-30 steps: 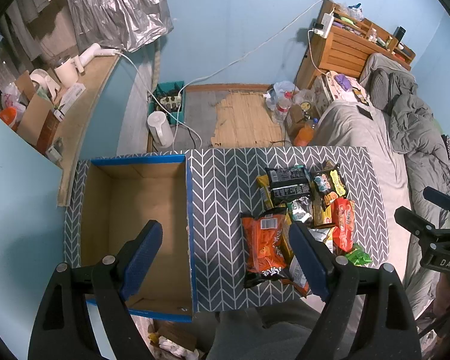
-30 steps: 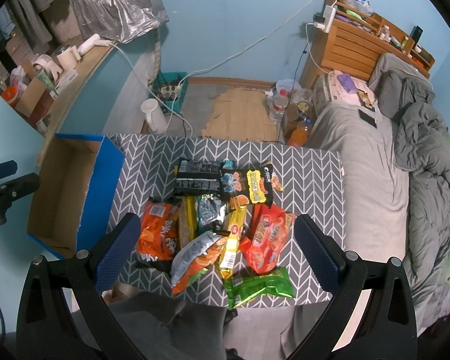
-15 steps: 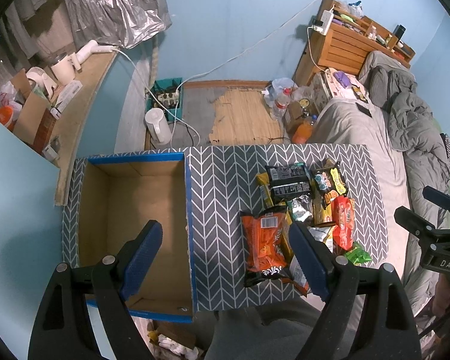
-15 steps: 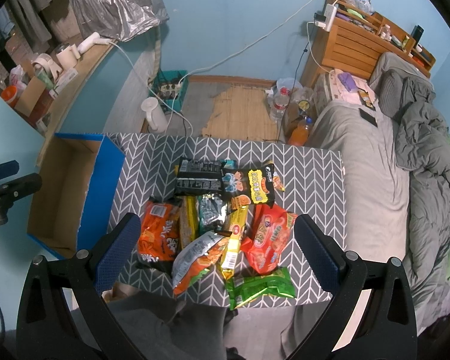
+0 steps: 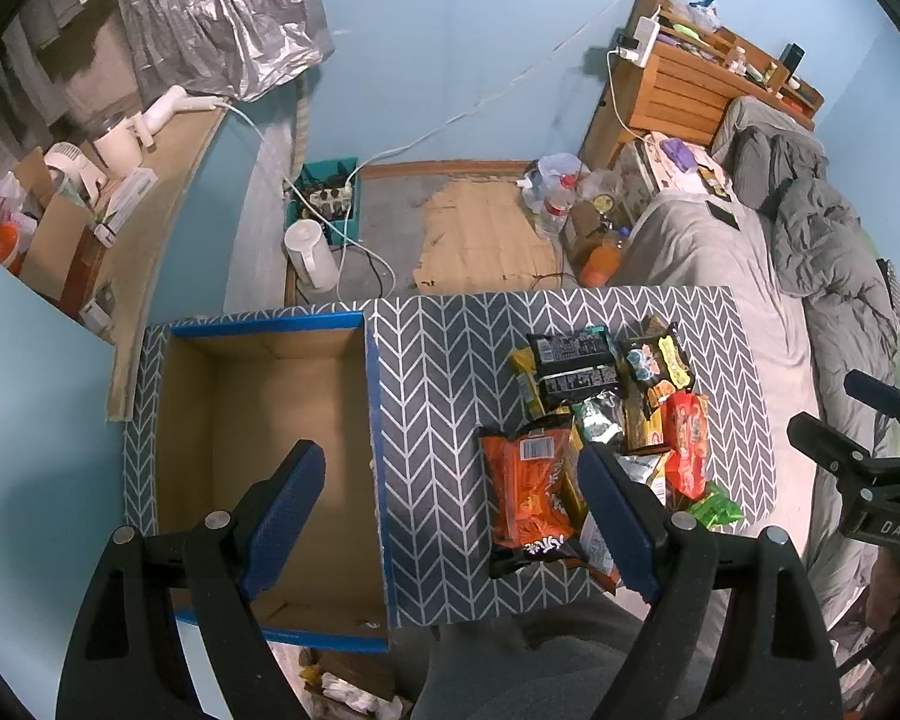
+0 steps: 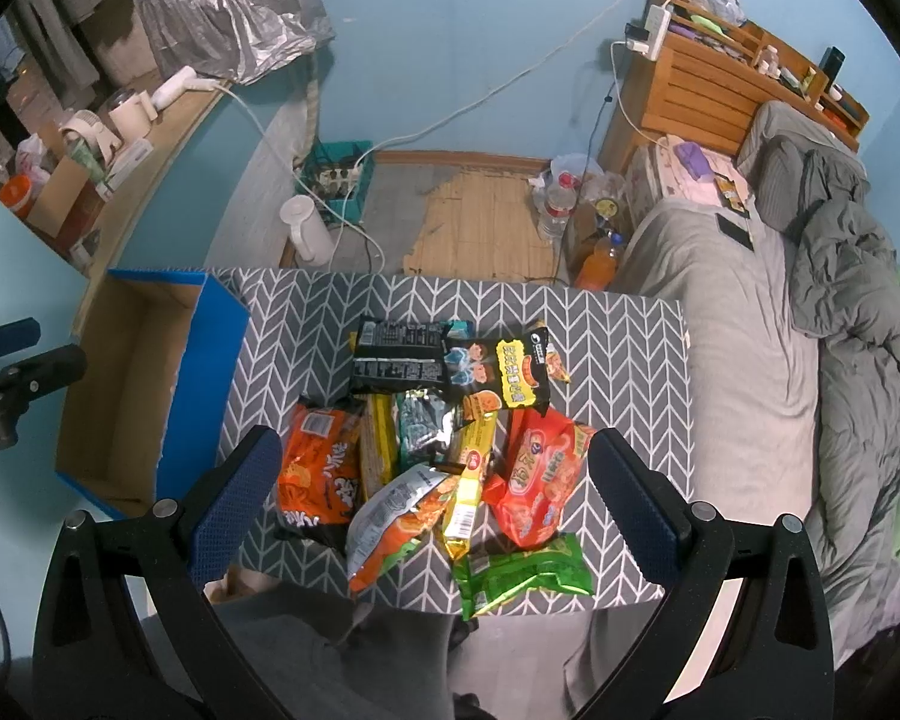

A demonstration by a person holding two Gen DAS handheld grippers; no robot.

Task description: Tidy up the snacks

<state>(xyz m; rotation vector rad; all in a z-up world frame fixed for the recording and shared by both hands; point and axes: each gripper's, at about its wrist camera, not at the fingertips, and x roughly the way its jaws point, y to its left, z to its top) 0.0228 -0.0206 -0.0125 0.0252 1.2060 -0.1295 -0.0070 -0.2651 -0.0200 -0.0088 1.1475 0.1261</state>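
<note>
A pile of snack packets lies on the grey chevron table (image 5: 444, 372), which also shows in the right wrist view (image 6: 618, 336): an orange bag (image 5: 525, 492) (image 6: 318, 468), a black packet (image 5: 573, 363) (image 6: 399, 360), a red bag (image 6: 543, 480) and a green bag (image 6: 522, 570). An empty cardboard box with blue edges (image 5: 270, 438) (image 6: 132, 372) stands at the table's left. My left gripper (image 5: 444, 516) is open, high above the box's right wall. My right gripper (image 6: 426, 504) is open, high above the pile.
A bed with grey bedding (image 6: 768, 348) runs along the table's right side. Beyond the table are bottles (image 6: 600, 258), a white jug (image 5: 309, 252) and a wooden shelf (image 6: 708, 78). A cluttered counter (image 5: 90, 198) is at far left.
Both grippers have drifted slightly; the scene sits a little differently in each view. Nothing on the table has moved.
</note>
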